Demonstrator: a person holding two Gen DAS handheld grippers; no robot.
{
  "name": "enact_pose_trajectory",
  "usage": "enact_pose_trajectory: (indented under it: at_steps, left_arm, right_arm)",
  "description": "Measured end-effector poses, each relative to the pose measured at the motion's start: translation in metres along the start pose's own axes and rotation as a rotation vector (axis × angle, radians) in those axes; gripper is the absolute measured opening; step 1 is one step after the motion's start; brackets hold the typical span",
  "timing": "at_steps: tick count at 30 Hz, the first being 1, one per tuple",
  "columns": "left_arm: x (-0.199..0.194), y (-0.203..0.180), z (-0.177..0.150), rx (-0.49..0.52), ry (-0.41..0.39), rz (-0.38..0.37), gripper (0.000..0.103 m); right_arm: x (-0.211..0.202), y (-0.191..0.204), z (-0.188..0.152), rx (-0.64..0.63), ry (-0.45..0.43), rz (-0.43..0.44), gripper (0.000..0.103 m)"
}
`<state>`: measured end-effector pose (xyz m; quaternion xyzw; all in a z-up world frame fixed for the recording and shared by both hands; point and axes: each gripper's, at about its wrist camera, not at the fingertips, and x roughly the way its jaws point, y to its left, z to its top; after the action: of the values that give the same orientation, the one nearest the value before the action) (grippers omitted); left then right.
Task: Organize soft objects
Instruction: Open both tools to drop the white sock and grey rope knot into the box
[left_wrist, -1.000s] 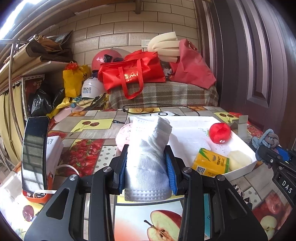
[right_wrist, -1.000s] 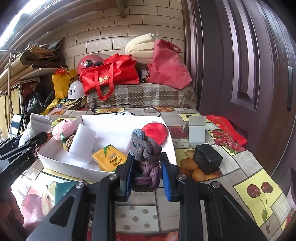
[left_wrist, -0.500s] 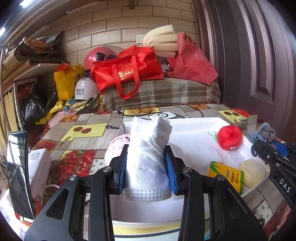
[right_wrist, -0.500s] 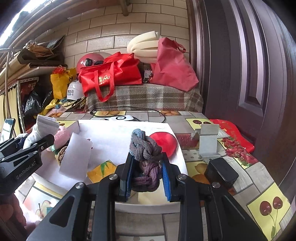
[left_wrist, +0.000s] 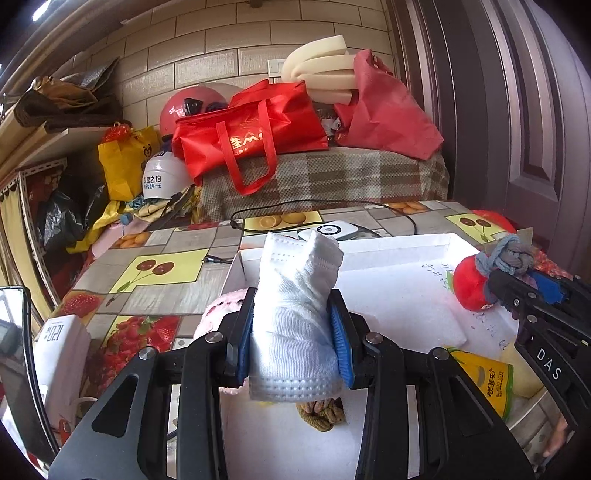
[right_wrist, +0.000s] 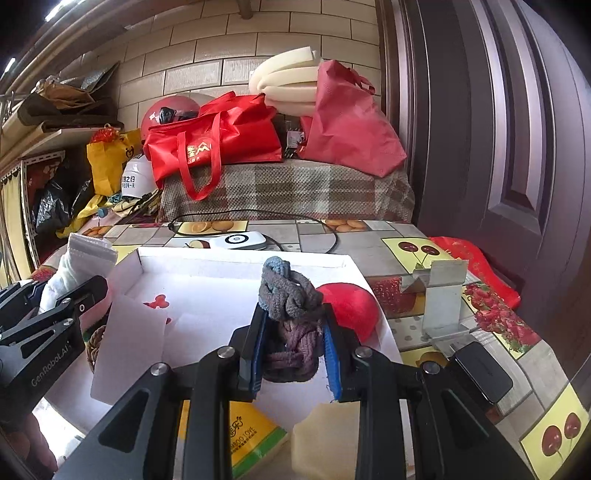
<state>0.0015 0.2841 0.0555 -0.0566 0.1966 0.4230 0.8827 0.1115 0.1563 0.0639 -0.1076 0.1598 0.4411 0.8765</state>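
My left gripper (left_wrist: 293, 332) is shut on a folded white cloth (left_wrist: 295, 295) and holds it over the left part of the white tray (left_wrist: 388, 245). My right gripper (right_wrist: 291, 343) is shut on a knotted grey and purple rope toy (right_wrist: 286, 295) over the tray's (right_wrist: 236, 262) right part. In the tray lie a red soft ball (right_wrist: 351, 306), a yellow packet (left_wrist: 487, 380), a pale sponge (right_wrist: 328, 435), a white foam sheet (right_wrist: 129, 332), a pink soft item (left_wrist: 221, 310) and a brown knitted piece (left_wrist: 321, 413).
The table has a fruit-pattern cover (left_wrist: 147, 269). A black box (right_wrist: 484, 373) and a small metal stand (right_wrist: 443, 306) sit right of the tray. A white device (right_wrist: 236, 240) with a black cable lies behind it. Red bags (left_wrist: 251, 136) pile up at the back.
Both grippers have moved forward over the tray with their loads still held. The tray now fills the lower part of both views.
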Motion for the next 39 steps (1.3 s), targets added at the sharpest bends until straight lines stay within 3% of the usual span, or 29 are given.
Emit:
enact_pose_trajectory:
  at_steps: [13, 14, 16, 17, 18, 21, 27, 30, 36, 39]
  left_arm:
    - [0.014, -0.007, 0.002, 0.049, 0.056, -0.023, 0.036]
    - [0.014, -0.007, 0.002, 0.048, 0.052, -0.03, 0.04]
    - [0.01, -0.008, 0.002, 0.049, 0.032, -0.016, 0.064]
    - [0.007, -0.007, 0.002, 0.042, 0.017, 0.019, 0.075]
    - [0.005, -0.004, 0.002, 0.026, 0.006, 0.035, 0.084]
    - [0.005, 0.004, 0.001, -0.019, 0.007, 0.067, 0.1]
    - [0.0, 0.007, 0.001, -0.035, -0.02, 0.082, 0.101]
    - [-0.003, 0.012, 0.0, -0.057, -0.034, 0.079, 0.103]
    - [-0.016, 0.015, -0.003, -0.075, -0.099, 0.082, 0.103]
    - [-0.017, 0.019, -0.004, -0.093, -0.095, 0.083, 0.103]
  right_arm:
    - [0.01, 0.013, 0.004, -0.064, 0.02, -0.012, 0.029]
    - [0.01, 0.012, 0.004, -0.062, 0.02, -0.013, 0.03]
    - [0.011, 0.011, 0.004, -0.057, 0.022, -0.012, 0.044]
    - [0.01, 0.012, 0.004, -0.055, 0.018, -0.017, 0.068]
    - [0.008, 0.011, 0.004, -0.046, 0.01, -0.04, 0.083]
    - [0.004, 0.005, 0.004, -0.017, -0.008, -0.034, 0.086]
    - [0.0, 0.005, 0.004, -0.017, -0.033, -0.041, 0.09]
    - [-0.001, 0.003, 0.004, -0.006, -0.04, -0.049, 0.103]
    - [-0.008, 0.004, 0.004, -0.012, -0.081, -0.053, 0.103]
    - [-0.011, 0.001, 0.003, 0.003, -0.099, -0.049, 0.103]
